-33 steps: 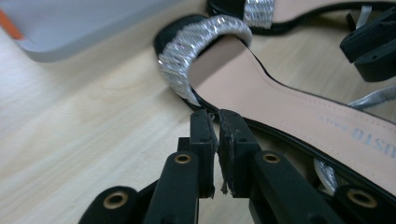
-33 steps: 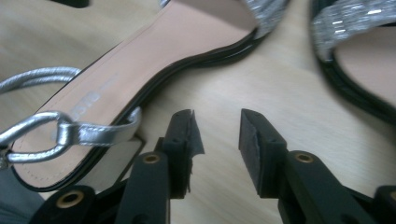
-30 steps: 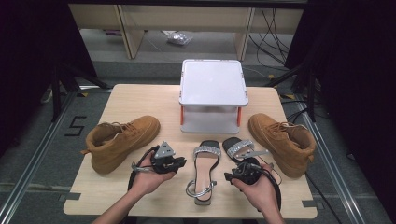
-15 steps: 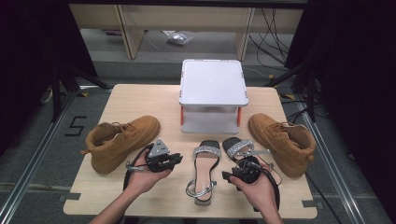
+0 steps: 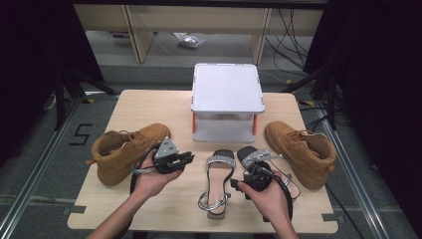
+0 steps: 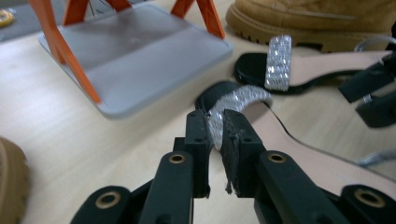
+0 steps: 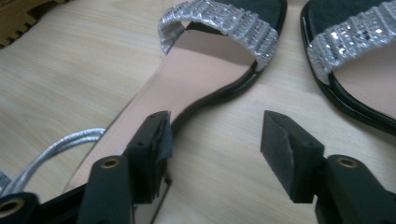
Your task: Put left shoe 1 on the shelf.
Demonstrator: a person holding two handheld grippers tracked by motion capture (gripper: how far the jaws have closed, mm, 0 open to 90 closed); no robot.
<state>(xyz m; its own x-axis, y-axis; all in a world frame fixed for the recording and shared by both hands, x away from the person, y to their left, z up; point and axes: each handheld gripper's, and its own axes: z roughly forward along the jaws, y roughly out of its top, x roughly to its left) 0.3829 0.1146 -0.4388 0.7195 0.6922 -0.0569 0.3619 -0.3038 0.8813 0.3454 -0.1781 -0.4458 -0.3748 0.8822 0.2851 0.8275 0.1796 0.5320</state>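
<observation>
Two black sandals with glittering silver straps lie side by side at the table's front middle: the left sandal (image 5: 216, 181) (image 7: 201, 60) and the right sandal (image 5: 256, 157) (image 7: 355, 51). My left gripper (image 5: 188, 158) (image 6: 215, 123) is held above the table just left of them, its jaws a narrow gap apart with nothing between them. It points toward the left sandal's strap (image 6: 238, 100). My right gripper (image 5: 253, 174) (image 7: 215, 128) hovers low between the sandals. Its jaws have just been opening and stand wide, with bare table between them and one fingertip (image 7: 152, 140) over the left sandal's sole edge.
A tan boot (image 5: 127, 149) lies at the left and another tan boot (image 5: 301, 149) at the right. A white stand with orange legs (image 5: 227, 102) (image 6: 135, 60) sits at the middle back of the wooden table (image 5: 149, 104). Beyond the table are a floor and cables.
My left hand has lifted its gripper a little and drawn it slightly left, away from the sandals. The right hand has stayed in place.
</observation>
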